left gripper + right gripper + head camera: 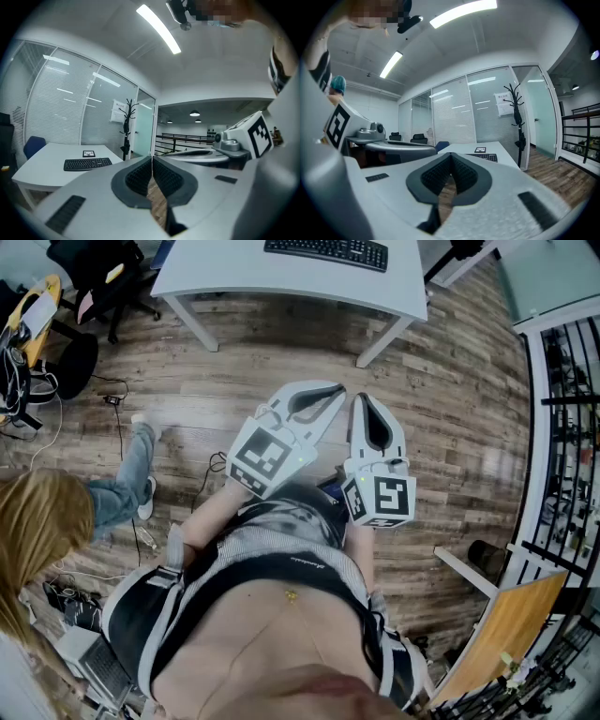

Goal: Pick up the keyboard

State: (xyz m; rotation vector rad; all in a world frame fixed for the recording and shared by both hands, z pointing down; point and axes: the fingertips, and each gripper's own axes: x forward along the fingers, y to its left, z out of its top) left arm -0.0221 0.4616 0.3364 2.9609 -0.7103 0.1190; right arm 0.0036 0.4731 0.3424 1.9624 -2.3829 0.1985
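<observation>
We hold both tools close to the body, well short of the work. Left tool (330, 395) & right tool (364, 401) are both fully shut, pads together, nothing betw. them; left gripper view and right gripper view each confirm it. The black flat keyboard (326, 251) lies on the white table (281, 282), at 12 o'clock from both tools in head view, well apart, wood floor (281, 352) betw. Its long axis runs approx 9-to-3, across our reach. In left gripper view it sits at 10 o'clock of the tips, in right gripper view at 1 o'clock. So we judge neither hand clearly nearer. Next move needs us closer, tools opened, prob. one per end.
</observation>
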